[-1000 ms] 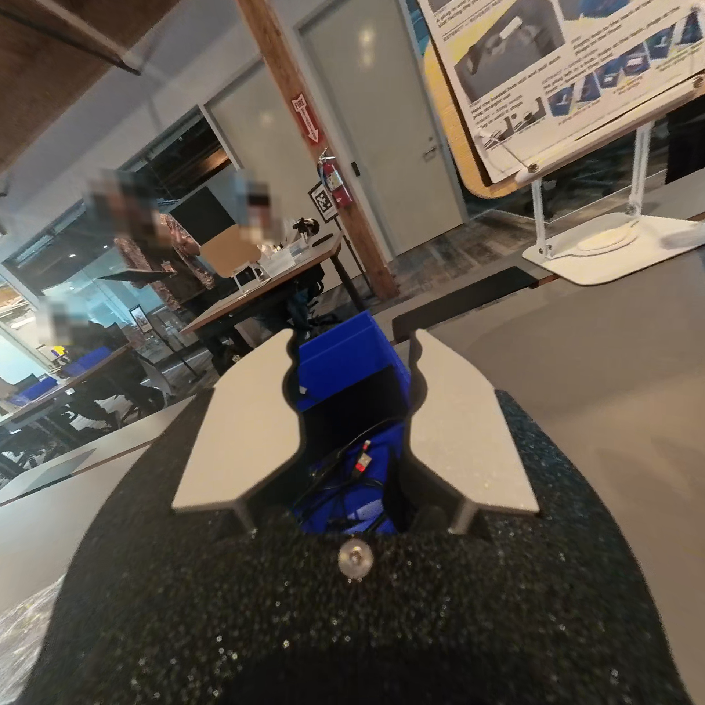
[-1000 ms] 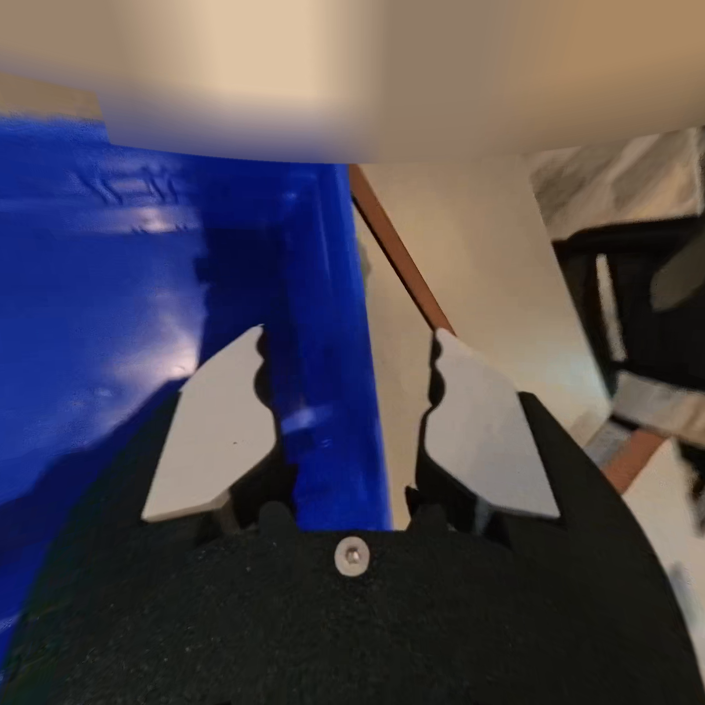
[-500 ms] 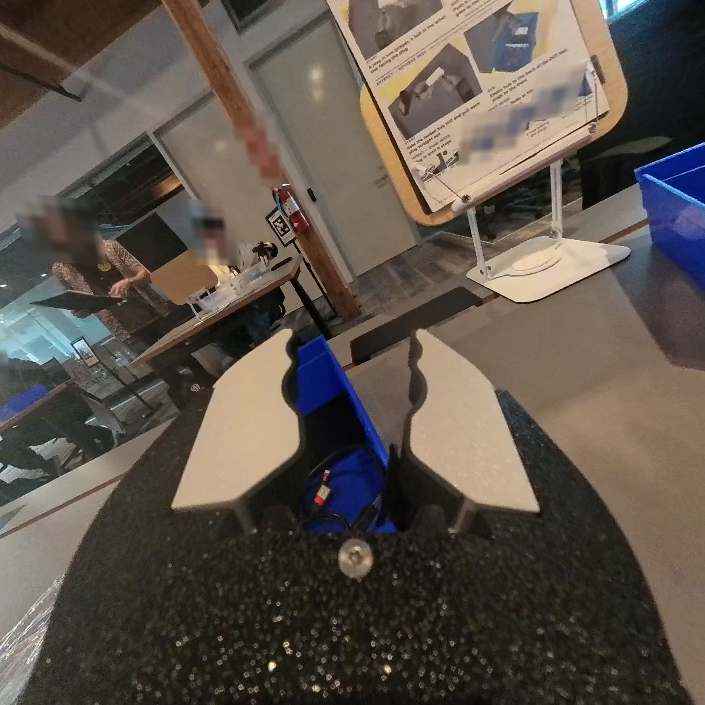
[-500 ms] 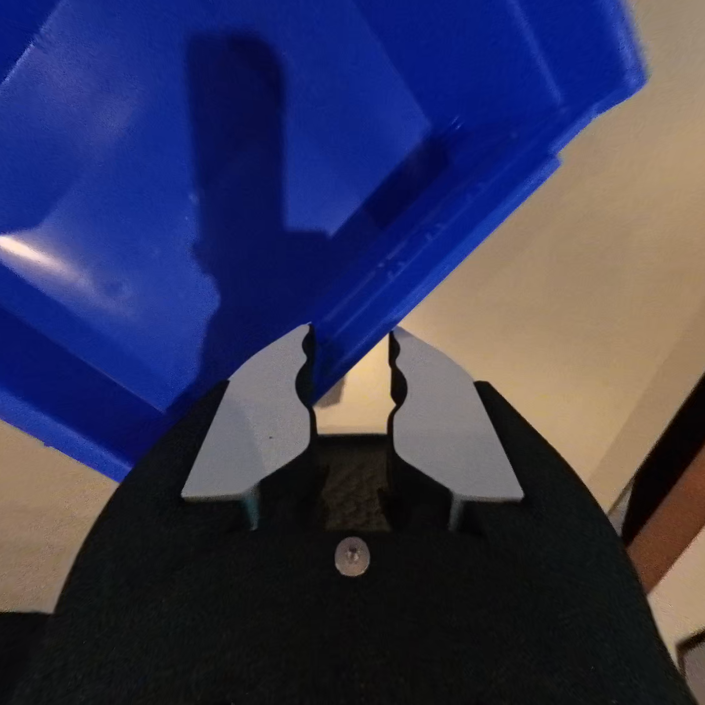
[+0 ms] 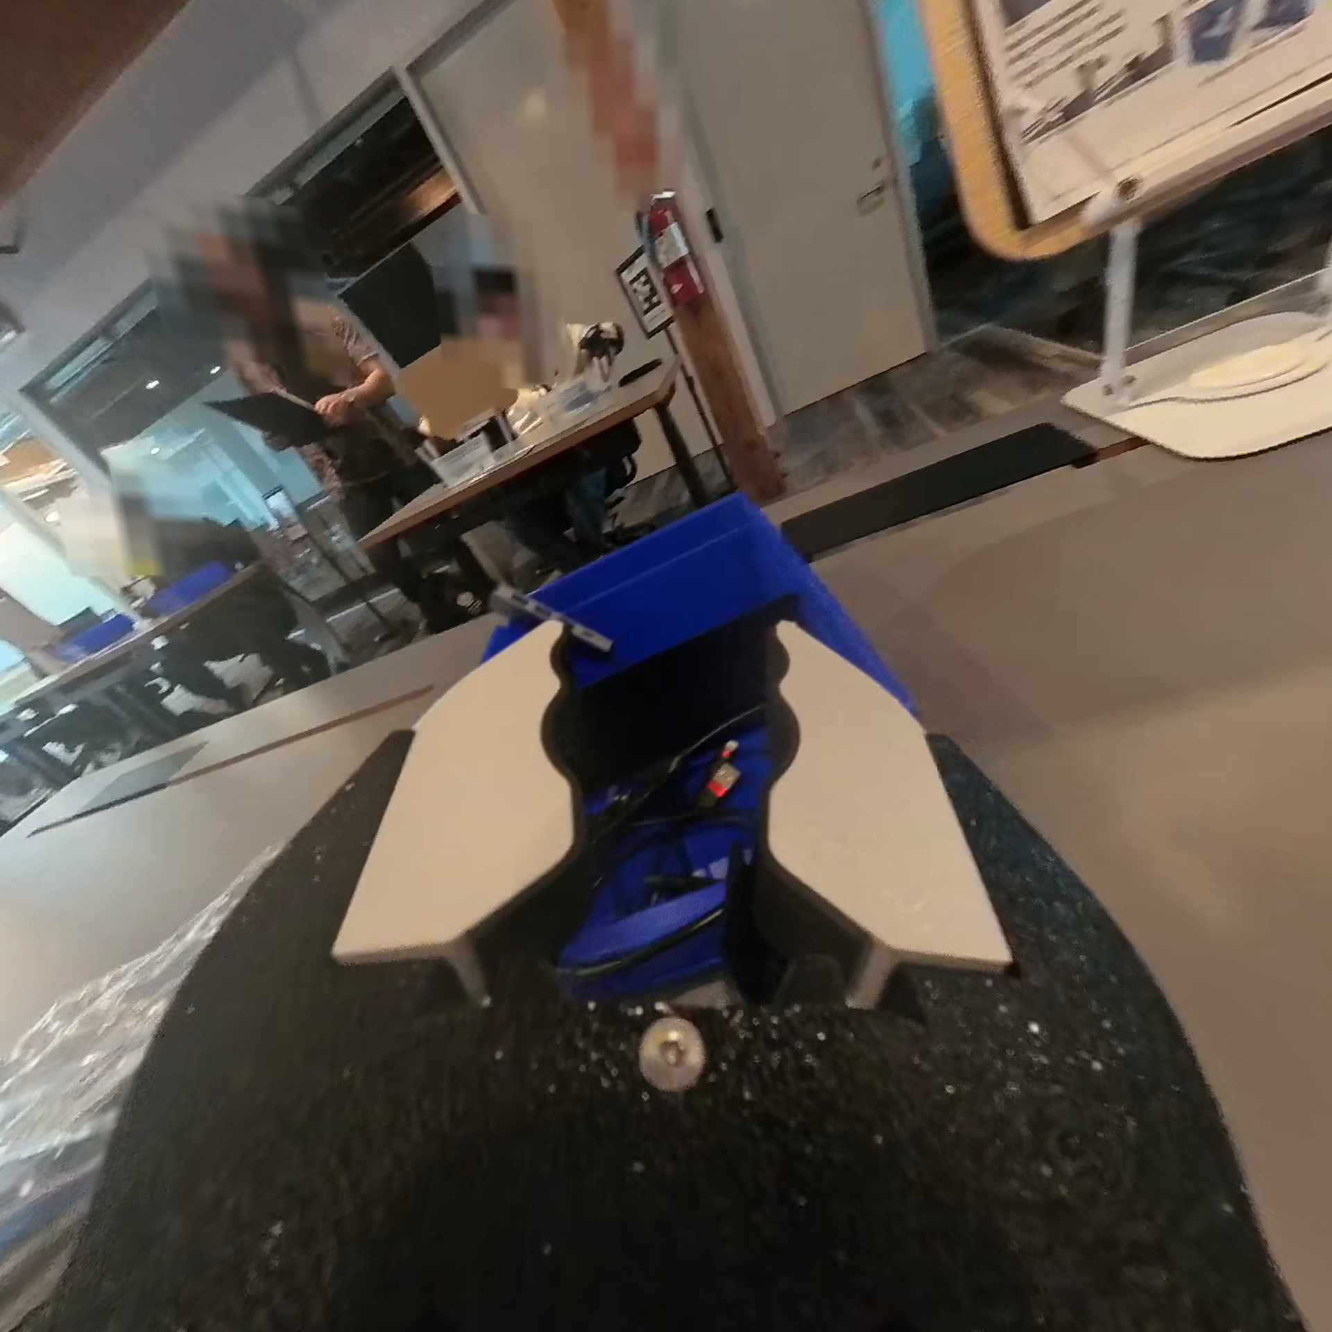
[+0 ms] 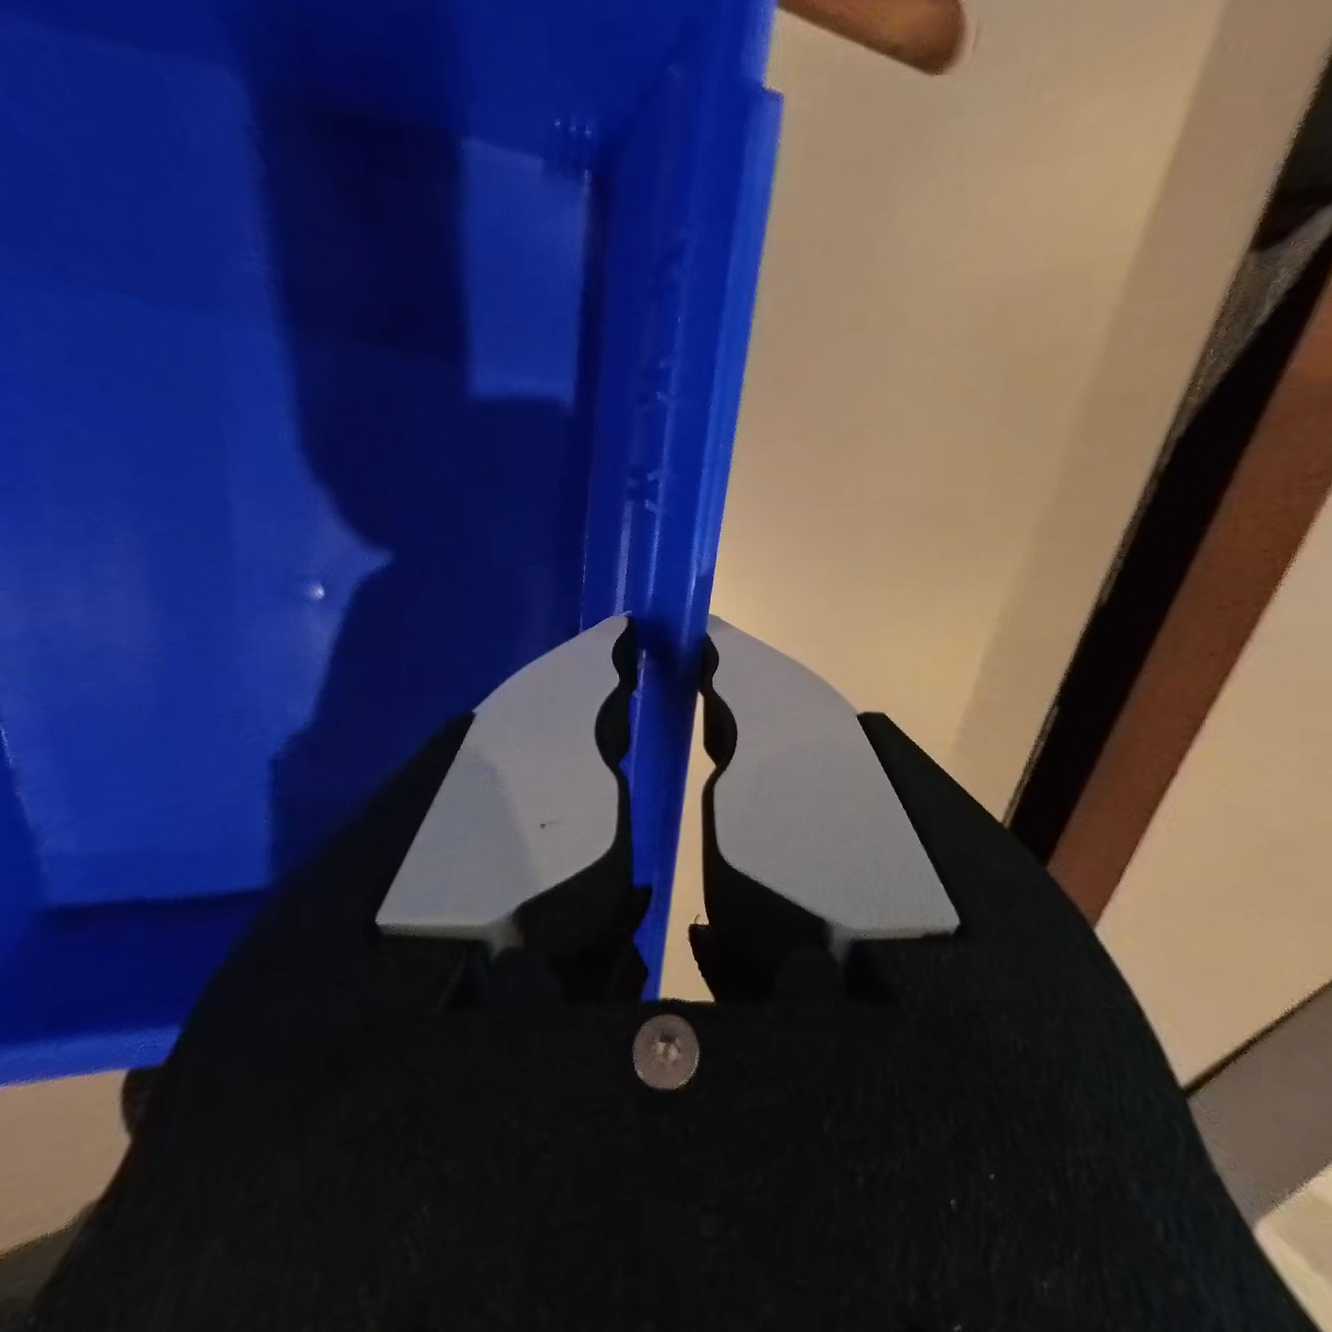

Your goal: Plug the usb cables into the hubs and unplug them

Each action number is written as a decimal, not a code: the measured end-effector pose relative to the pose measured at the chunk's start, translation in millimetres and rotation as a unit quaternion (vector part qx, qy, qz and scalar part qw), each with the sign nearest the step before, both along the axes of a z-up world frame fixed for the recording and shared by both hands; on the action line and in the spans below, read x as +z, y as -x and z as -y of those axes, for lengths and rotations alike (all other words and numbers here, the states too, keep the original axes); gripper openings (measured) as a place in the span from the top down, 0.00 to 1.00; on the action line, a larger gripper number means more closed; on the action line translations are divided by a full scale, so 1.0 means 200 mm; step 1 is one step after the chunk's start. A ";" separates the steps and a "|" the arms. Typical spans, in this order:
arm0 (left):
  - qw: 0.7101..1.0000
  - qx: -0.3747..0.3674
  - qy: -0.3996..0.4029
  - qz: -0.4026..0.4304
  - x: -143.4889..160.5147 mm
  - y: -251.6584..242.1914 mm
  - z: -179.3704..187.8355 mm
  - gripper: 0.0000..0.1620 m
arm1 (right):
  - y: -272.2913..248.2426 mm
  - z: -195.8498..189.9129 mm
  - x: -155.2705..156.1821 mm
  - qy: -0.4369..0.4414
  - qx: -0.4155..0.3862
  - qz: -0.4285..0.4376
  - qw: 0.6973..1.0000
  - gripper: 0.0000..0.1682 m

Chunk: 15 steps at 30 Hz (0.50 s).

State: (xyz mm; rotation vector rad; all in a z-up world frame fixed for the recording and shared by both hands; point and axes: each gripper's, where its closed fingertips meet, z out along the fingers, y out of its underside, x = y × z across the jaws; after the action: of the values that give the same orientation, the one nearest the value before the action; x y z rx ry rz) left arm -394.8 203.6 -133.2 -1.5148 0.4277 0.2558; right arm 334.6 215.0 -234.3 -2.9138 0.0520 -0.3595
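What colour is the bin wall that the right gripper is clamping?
Blue. The right gripper is shut on the bin wall, seen best in the right wrist view.

Left wrist view: daylight-bright room, cool cast; strong wide-angle bending at edges. Motion blur smears the poster stand [image 5: 1124, 130] and background; mosaic patches overlaid. Bin [image 5: 692, 576] interior in deep shadow. Right wrist view: dimmer, warm yellowish cast. Blue bin [image 6: 288, 432] saturated, soft shadows across its floor, one small glare spot. Far wall and right edge out of focus.
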 end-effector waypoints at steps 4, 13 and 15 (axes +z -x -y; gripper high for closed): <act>0.998 0.063 0.007 0.010 -0.02 0.17 -0.01 0.72 | -0.10 0.00 0.00 -0.034 -0.003 -0.018 0.999 0.91; 0.992 0.114 -0.003 0.057 -0.01 0.44 0.01 0.75 | 0.36 0.08 0.59 -0.335 0.110 -0.055 0.934 0.64; 0.991 0.116 -0.003 0.058 -0.01 0.47 0.00 0.75 | 0.68 0.16 0.70 -0.402 0.177 -0.107 0.892 0.64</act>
State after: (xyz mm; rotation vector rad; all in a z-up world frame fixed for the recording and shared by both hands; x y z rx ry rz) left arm -488.7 203.6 -136.0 -1.5657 0.1568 0.3490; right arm 198.5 183.3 -93.5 -2.0621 -0.2395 0.0535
